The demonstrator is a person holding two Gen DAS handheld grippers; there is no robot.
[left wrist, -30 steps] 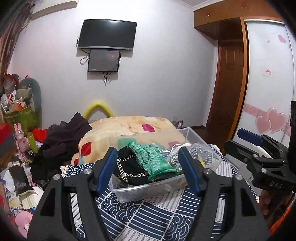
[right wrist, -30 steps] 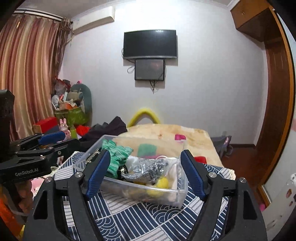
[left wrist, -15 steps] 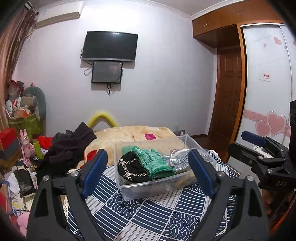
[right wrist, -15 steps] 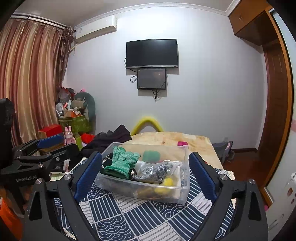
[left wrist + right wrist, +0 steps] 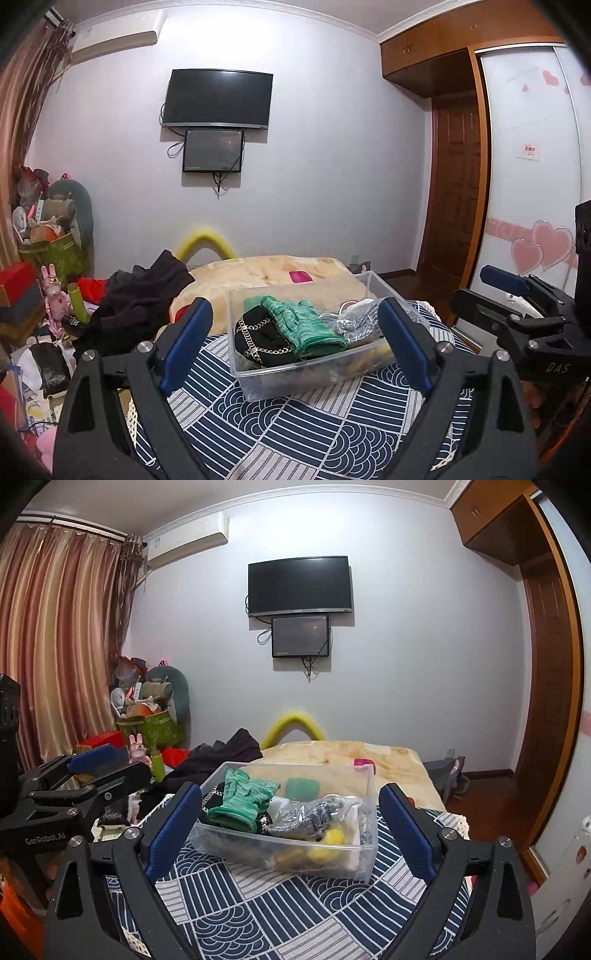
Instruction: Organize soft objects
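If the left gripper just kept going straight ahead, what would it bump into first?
Probably the clear plastic bin: the open left gripper points at its near wall, above the patterned cloth. Depth is hard to judge.

"DAS" on right gripper (image 5: 532,332); "GenRobot.AI" on left gripper (image 5: 74,775).

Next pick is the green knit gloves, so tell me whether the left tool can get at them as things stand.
Probably yes. The left tool is open and empty, facing the clear bin. The green gloves lie on top of the pile, uncovered, and the bin has no lid.
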